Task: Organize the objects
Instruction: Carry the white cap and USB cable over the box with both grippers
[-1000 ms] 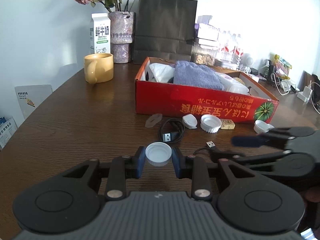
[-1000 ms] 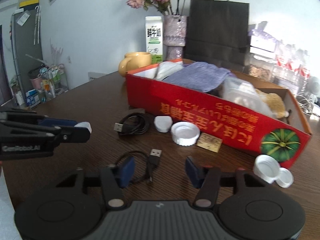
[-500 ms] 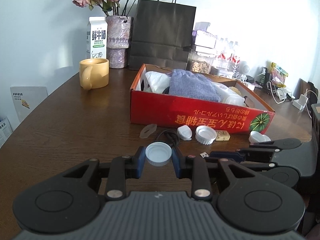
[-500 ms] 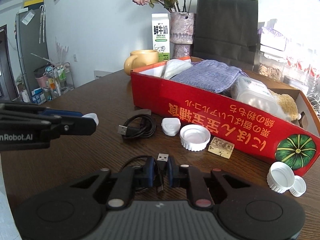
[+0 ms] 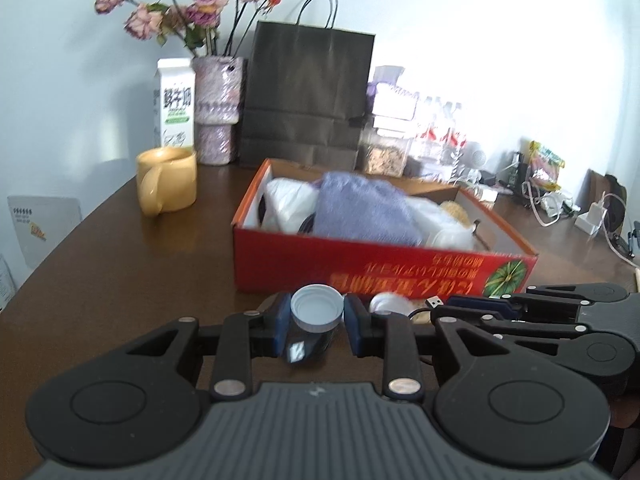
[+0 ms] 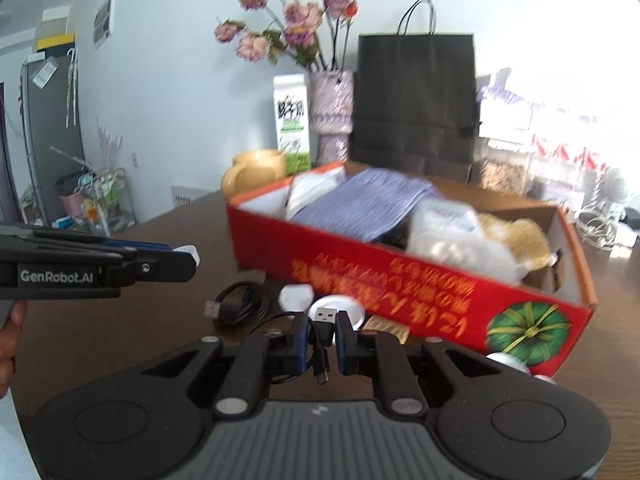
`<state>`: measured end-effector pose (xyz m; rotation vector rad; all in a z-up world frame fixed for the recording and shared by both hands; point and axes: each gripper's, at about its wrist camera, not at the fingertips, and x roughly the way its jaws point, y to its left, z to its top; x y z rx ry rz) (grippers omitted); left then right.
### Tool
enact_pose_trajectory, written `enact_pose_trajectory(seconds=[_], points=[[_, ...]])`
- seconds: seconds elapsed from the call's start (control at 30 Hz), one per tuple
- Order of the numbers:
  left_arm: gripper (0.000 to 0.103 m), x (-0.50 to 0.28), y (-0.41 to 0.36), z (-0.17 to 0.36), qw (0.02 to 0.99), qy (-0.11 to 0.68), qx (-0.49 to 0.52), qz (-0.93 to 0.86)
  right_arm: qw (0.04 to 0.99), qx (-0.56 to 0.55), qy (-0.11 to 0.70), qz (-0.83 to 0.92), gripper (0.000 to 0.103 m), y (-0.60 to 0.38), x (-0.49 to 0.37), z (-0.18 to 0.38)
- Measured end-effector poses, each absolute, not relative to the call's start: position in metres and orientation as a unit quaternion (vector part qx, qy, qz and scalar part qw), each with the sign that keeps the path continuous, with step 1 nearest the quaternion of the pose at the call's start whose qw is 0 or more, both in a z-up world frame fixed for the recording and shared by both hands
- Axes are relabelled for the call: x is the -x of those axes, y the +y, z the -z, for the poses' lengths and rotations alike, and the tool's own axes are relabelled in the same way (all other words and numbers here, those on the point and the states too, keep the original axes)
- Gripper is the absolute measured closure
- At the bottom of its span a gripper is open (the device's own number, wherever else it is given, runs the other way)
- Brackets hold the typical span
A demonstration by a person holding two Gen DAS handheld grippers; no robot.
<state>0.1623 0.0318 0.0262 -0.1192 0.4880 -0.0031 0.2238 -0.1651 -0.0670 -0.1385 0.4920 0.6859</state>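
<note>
Both claws carry something, and the red box (image 5: pixel 384 268) lies straight ahead of each, so the coming move turns on the way from claw to box. The left claw (image 5: pixel 317 322) is clamped on a white bottle cap (image 5: pixel 317 312), open side up, held above the table (image 5: pixel 120 272). From this claw the box stands just in front and a little to the right, its long side running across the view. The right claw (image 6: pixel 322 344) is closed on a black USB cable (image 6: pixel 322 334); the plug (image 6: pixel 325 315) sticks out forward between the pads and the rest of the cable hangs below. From the right claw the near wall of the box lies ahead and to the right, rising from left to right in that view. The box is already rather full with a blue cloth (image 5: pixel 360 208) and white packets. I judge the left claw to be nearer to the left end of the box, and the right claw nearer to the middle, so each could go over the near wall without crossing the other.
</note>
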Motion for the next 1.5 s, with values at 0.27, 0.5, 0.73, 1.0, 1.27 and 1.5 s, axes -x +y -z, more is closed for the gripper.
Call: enact_pose_trajectory(seconds=[0.27, 0.5, 0.73, 1.0, 1.27, 1.5], points=[[0.074, -0.184, 0.018, -0.048, 0.975, 0.213, 0.053, 0.021, 0.927, 0.061, 0.197, -0.312, 0.090, -0.181, -0.238, 0.038], [0.074, -0.215, 0.006, -0.065, 0.980, 0.189, 0.046, 0.036, 0.937, 0.059, 0.172, -0.297, 0.090, -0.185, -0.270, 0.021], [0.074, -0.255, -0.005, -0.072, 0.982, 0.176, 0.047, 0.047, 0.947, 0.050, 0.154, -0.278, 0.090, -0.185, -0.304, 0.010], [0.074, -0.302, -0.004, -0.072, 0.982, 0.172, 0.054, 0.046, 0.952, 0.038, 0.155, -0.260, 0.090, -0.178, -0.346, 0.010], [0.074, -0.351, 0.002, -0.063, 0.981, 0.182, 0.064, 0.035, 0.955, 0.021, 0.175, -0.237, 0.090, -0.173, -0.388, 0.019], [0.074, -0.373, 0.008, -0.051, 0.976, 0.206, 0.065, 0.037, 0.954, 0.028, 0.188, -0.233, 0.090, -0.166, -0.407, 0.027]])
